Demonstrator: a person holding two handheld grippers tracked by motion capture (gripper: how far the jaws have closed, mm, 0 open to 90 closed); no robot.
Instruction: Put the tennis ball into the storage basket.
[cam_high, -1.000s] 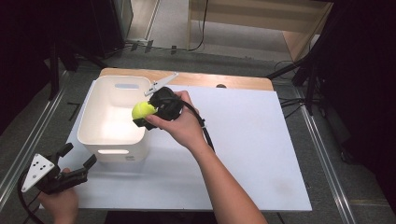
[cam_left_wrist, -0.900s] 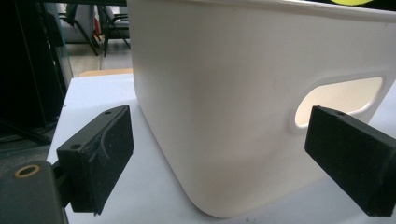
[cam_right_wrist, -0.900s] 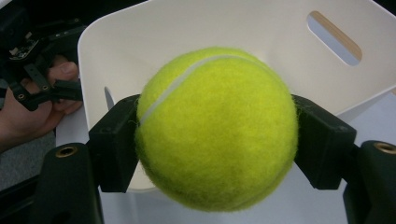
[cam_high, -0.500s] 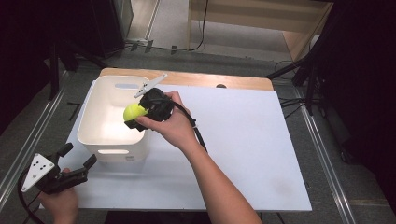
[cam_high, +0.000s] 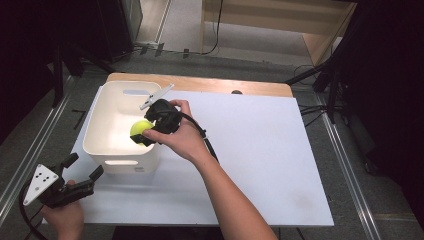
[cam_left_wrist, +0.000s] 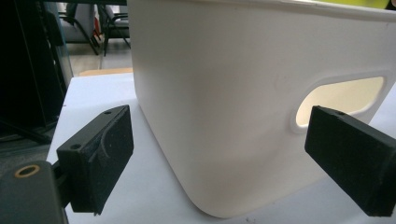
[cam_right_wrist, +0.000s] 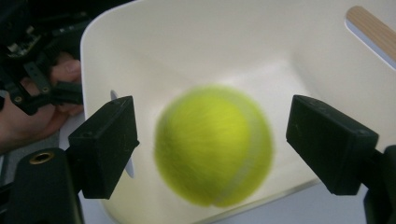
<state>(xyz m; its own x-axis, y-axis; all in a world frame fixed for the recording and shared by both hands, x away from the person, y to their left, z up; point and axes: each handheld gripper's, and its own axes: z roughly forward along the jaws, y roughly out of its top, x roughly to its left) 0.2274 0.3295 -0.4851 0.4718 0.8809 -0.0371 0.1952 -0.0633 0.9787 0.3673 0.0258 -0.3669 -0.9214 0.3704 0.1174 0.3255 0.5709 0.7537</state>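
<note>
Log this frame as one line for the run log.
right gripper: jaws just opened, tennis ball between, pads clear, above white bin | left gripper: open, idle beside bin

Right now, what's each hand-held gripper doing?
Left hand-held gripper: open, holding nothing, beside the white bin.
Right hand-held gripper: jaws just opened, tennis ball between them, untouched.

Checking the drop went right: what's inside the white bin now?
A yellow-green tennis ball is over the white bin, between the right gripper's parted fingers, which have just been opening and no longer touch it. The bin floor around it looks bare; the ball hides the patch beneath.
</note>
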